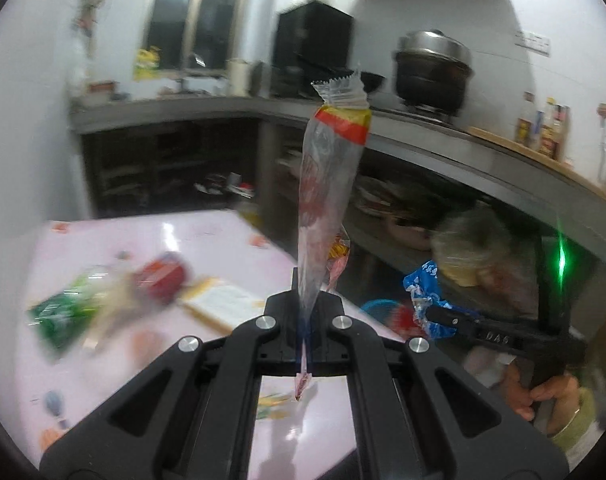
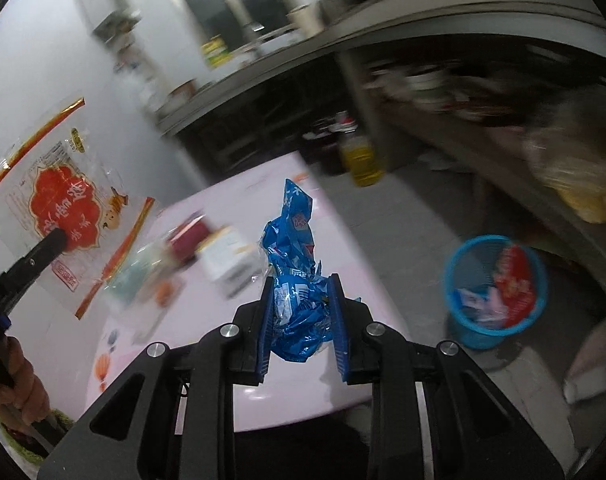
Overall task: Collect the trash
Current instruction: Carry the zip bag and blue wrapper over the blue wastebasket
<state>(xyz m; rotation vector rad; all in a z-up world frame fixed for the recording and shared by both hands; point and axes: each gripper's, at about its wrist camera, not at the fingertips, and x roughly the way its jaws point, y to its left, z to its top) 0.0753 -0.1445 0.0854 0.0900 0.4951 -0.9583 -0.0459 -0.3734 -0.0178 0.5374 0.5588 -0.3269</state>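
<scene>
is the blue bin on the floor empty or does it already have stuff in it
Not empty. The blue mesh bin already holds a red wrapper and pale scraps, seen through its open top.

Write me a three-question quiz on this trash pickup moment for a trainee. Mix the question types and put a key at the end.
1. True or false: the left gripper is shut on a clear wrapper with red print.
2. Multiple choice: what does the right gripper hold?
A. a green packet
B. a crumpled blue wrapper
C. a white box
3. Fill in: the blue mesh bin stands on the ____, beside the pink table, and already has some trash in it.

Key
1. True: its jaws pinch the wrapper's lower end and the rest sticks up.
2. B
3. floor
</scene>
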